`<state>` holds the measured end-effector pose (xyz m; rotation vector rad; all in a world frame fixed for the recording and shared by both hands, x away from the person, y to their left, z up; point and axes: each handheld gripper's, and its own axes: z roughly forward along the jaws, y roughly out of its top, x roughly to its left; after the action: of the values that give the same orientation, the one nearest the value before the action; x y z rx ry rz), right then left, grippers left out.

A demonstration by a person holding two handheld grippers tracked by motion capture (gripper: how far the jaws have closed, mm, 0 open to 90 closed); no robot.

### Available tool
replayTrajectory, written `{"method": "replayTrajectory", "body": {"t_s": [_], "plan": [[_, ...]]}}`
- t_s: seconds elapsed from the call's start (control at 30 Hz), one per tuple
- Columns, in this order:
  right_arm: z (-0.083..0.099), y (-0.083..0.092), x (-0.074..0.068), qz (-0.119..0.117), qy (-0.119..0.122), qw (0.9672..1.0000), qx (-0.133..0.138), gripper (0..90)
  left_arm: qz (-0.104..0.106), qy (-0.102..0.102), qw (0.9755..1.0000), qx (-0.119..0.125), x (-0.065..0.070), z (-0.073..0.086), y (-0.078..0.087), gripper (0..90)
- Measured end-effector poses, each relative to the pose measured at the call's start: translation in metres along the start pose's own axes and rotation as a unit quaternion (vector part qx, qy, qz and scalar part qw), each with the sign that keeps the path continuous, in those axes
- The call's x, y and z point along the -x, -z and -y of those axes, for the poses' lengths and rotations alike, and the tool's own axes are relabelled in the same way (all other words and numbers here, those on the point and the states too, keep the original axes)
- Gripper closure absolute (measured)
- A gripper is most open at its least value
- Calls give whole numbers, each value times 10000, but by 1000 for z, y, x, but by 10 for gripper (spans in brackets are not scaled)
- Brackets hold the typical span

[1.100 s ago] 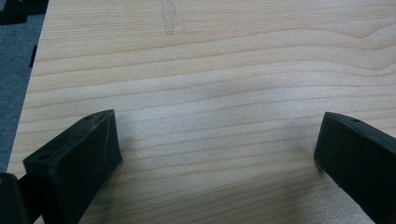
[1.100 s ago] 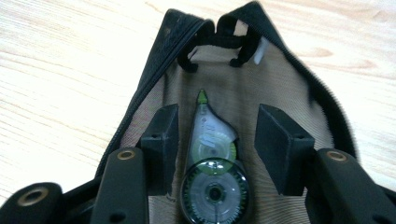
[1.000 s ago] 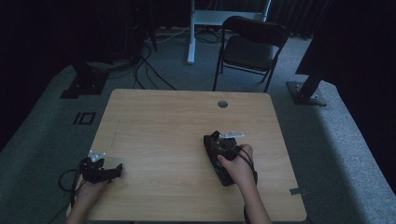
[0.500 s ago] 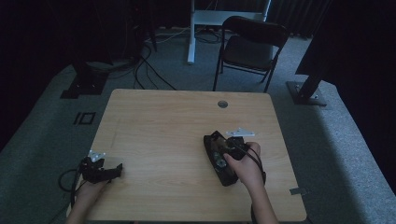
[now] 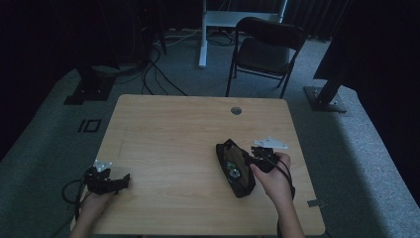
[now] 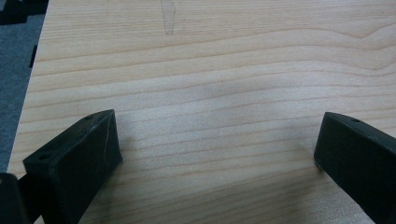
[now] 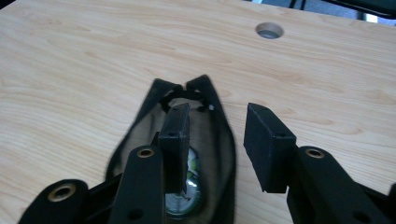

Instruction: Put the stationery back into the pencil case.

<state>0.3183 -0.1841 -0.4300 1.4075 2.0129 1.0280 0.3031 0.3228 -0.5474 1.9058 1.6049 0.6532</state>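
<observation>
- We see a light wooden bench [image 5: 168, 144] in a dim room, with a black folding chair [image 5: 265, 49] standing on the grey floor beyond its far edge.
- The left hand-held gripper [image 5: 106, 179] sits at the near left corner of the bench, gripped by the person's left hand [image 5: 94, 201].
- In the left gripper view its two black jaws stand wide apart, released, with bare wood grain between them.
- The right hand-held gripper [image 5: 261, 157] is near the right side of the bench, held by the right hand [image 5: 271, 179], just beside a black pouch [image 5: 235, 167].
- The pouch lies flat on the bench, its mouth spread so that its pale lining shows.
- In the right gripper view the jaws are parted; one jaw hangs over the pouch's opening, the other over bare wood beside it. We cannot tell whether the jaw touches the fabric.
- Inside the pouch we make out a small round shiny object [image 7: 184, 198], too dark to identify.
- A round cable hole [image 5: 236, 110] sits near the far edge of the bench.
</observation>
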Motion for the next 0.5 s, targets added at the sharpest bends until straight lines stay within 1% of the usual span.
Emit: {"method": "replayTrajectory", "body": {"t_s": [0.1,0.23,0.37,0.5], "plan": [[4,3,9,93,-61,9999,71,605,-1,0,10000,1,0,0,0,5],[10,5,23,125,-123,9996,202,596,-1,-1,10000,1,0,0,0,5],[19,5,35,206,-197,9993,237,592,-1,0,10000,1,0,0,0,5],[30,4,46,278,-287,9990,203,578,-1,0,10000,1,0,0,0,5]]}}
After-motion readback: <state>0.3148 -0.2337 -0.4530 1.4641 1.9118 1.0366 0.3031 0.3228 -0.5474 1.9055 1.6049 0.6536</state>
